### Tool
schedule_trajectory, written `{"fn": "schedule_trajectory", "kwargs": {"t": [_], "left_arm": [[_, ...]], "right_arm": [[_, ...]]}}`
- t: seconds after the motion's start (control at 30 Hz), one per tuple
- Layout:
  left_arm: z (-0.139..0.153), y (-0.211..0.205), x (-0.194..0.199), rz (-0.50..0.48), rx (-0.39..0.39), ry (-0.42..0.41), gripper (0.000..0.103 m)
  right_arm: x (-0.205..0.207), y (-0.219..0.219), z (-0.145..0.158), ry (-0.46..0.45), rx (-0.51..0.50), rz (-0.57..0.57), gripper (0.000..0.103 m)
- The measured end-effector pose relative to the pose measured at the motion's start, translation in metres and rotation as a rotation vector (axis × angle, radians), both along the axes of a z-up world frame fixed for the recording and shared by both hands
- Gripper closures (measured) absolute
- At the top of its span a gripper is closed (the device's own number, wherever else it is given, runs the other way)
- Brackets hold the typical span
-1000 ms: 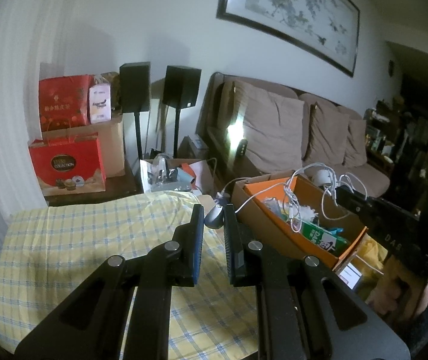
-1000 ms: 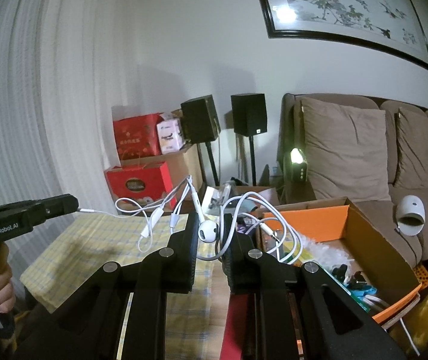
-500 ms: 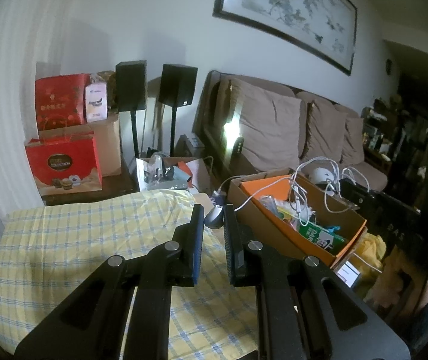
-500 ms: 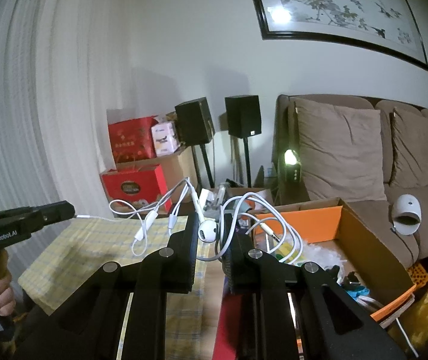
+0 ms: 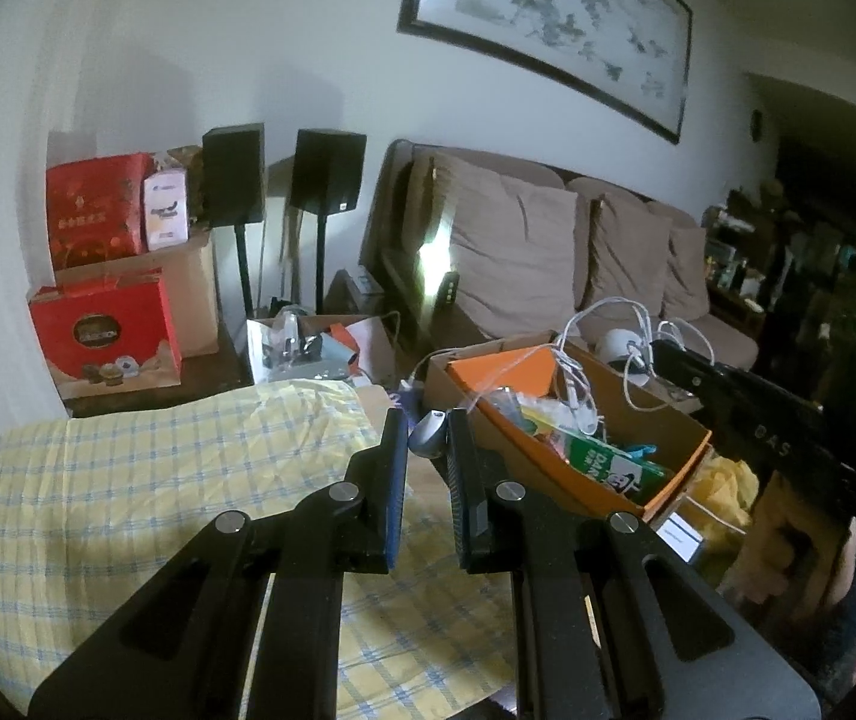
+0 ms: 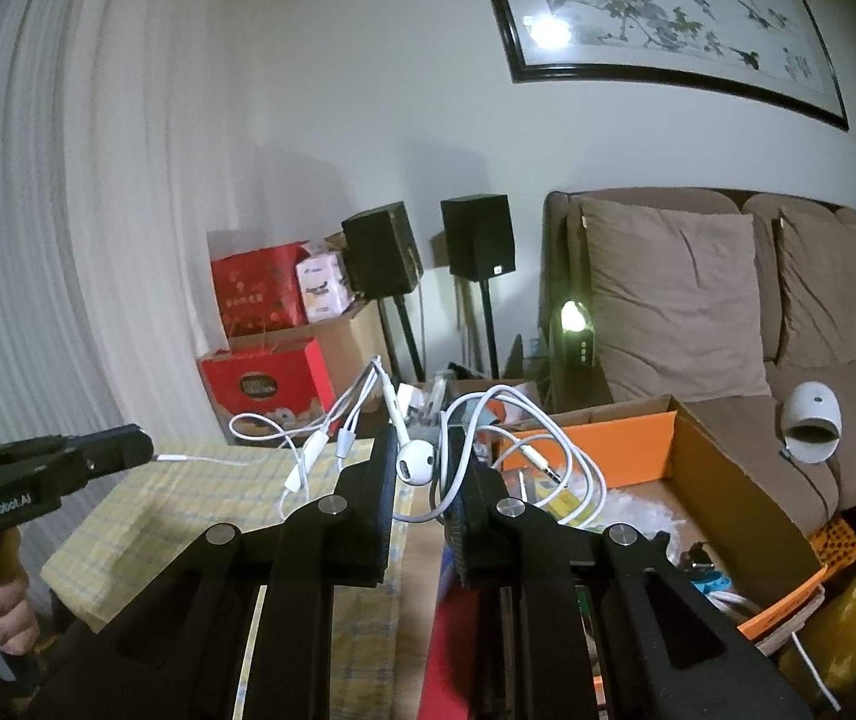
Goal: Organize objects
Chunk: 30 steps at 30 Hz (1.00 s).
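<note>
A brown sofa [image 5: 578, 252] with tan cushions stood along the far wall, under a framed painting [image 6: 662, 18]. Nearer, a counter under a yellow checked cloth [image 5: 158, 480] filled the left of the scene, and an open cardboard box [image 6: 722, 480] with an orange inner flap sat just to its right, holding packets and cables. Far left, red gift boxes [image 5: 101, 330] were stacked beside two black speakers [image 5: 326, 171] on stands.

The right tongs [image 6: 422, 462] were clamped on a tangle of white wired earphones [image 6: 416, 462], one earbud pinched between the tips while loops of cord hung to either side above the box's near left corner. One strand stretched left to the tip of the left tongs [image 6: 149, 450], which were drawn together; whether they pinched that strand could not be told. A grey computer mouse [image 5: 431, 441] lay beyond them, by the box.
</note>
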<state>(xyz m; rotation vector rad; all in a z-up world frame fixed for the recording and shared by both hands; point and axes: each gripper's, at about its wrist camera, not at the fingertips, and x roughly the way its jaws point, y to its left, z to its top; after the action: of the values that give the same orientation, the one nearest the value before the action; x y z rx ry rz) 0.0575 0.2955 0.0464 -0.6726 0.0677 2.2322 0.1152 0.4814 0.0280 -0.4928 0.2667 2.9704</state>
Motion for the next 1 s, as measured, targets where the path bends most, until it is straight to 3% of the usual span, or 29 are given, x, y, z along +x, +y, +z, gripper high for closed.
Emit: {"fn": "schedule_trajectory", "kwargs": {"t": [1.0], "left_arm": [[0.0, 0.035, 0.0, -0.049, 0.012, 0.001, 0.091]], "right_arm": [[0.018, 0.042, 0.0, -0.006, -0.016, -0.107, 0.088]]}}
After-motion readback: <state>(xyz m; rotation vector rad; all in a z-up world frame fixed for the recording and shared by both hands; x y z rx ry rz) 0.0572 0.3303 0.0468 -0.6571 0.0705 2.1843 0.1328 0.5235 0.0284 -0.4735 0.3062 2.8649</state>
